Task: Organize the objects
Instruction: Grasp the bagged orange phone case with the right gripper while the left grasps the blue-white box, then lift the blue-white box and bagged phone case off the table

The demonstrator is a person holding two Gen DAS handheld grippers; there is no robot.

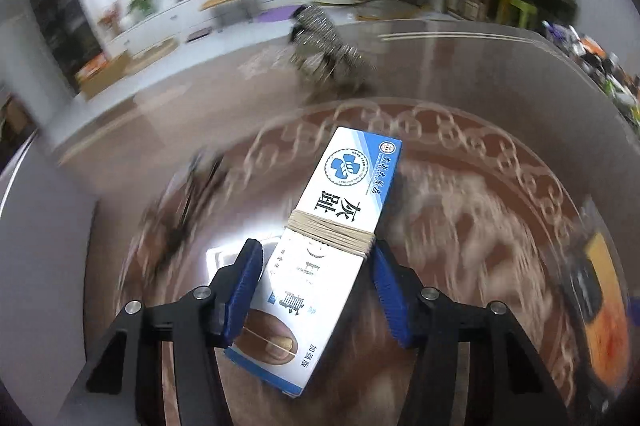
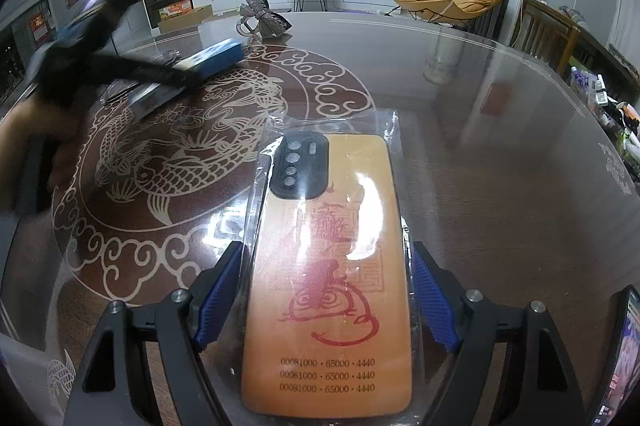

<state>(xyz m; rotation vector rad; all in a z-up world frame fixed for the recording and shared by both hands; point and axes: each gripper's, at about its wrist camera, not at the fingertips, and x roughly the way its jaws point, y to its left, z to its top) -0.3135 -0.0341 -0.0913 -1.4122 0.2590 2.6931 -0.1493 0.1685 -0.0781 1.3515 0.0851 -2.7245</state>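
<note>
My left gripper point(image 1: 316, 258) is shut on a white and blue medicine box point(image 1: 336, 222) wrapped with rubber bands, held above the glass-topped table; the view is motion-blurred. In the right wrist view the box point(image 2: 212, 56) and the left gripper point(image 2: 168, 78) show blurred at the far left. My right gripper point(image 2: 326, 266) straddles an orange phone case in a clear plastic bag point(image 2: 328, 266) lying flat on the table; its blue fingers point(image 2: 220, 286) stand at the bag's edges, slightly apart from the case.
A glittery hair clip point(image 2: 262, 14) sits at the table's far side, also in the left wrist view point(image 1: 324, 46). Dark small items point(image 1: 188, 202) lie left of the box. A phone point(image 2: 624, 358) lies at the right edge. Clutter point(image 2: 612, 98) lines the far right.
</note>
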